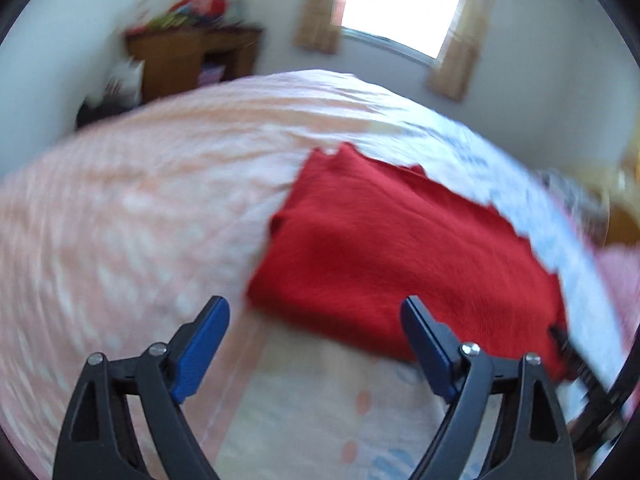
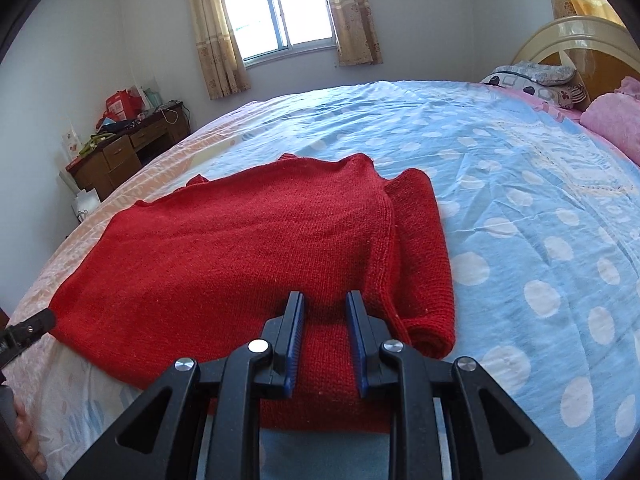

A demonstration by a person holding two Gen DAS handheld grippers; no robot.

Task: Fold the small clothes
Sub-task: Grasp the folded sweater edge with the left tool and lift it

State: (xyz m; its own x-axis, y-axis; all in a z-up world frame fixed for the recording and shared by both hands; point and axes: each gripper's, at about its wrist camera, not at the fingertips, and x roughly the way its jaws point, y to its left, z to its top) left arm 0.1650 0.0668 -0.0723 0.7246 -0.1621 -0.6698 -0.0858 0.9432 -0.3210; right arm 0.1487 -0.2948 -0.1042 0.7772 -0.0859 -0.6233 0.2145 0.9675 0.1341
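Lower centre of right wrist view: right gripper (image 2: pixel 323 300) at near hem of red sweater (image 2: pixel 248 248), jaws narrowed with knit between them; full clamp, cannot tell. Sweater lies flat on bed (image 2: pixel 520 208), right side already folded inward. Left gripper (image 1: pixel 316 312) released, jaws spread wide, hovering just short of sweater's near-left corner; view blurred. Advice: seat left jaws on that corner, grip all layers, lift both ends level, fold hem toward collar.

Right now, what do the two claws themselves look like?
Both look the same: the left claw and right claw have matte black plastic linkage arms with triangular cutouts, silver round pivot pins, and flat blue pads lining the inner faces of the fingers. No cables or markings show.
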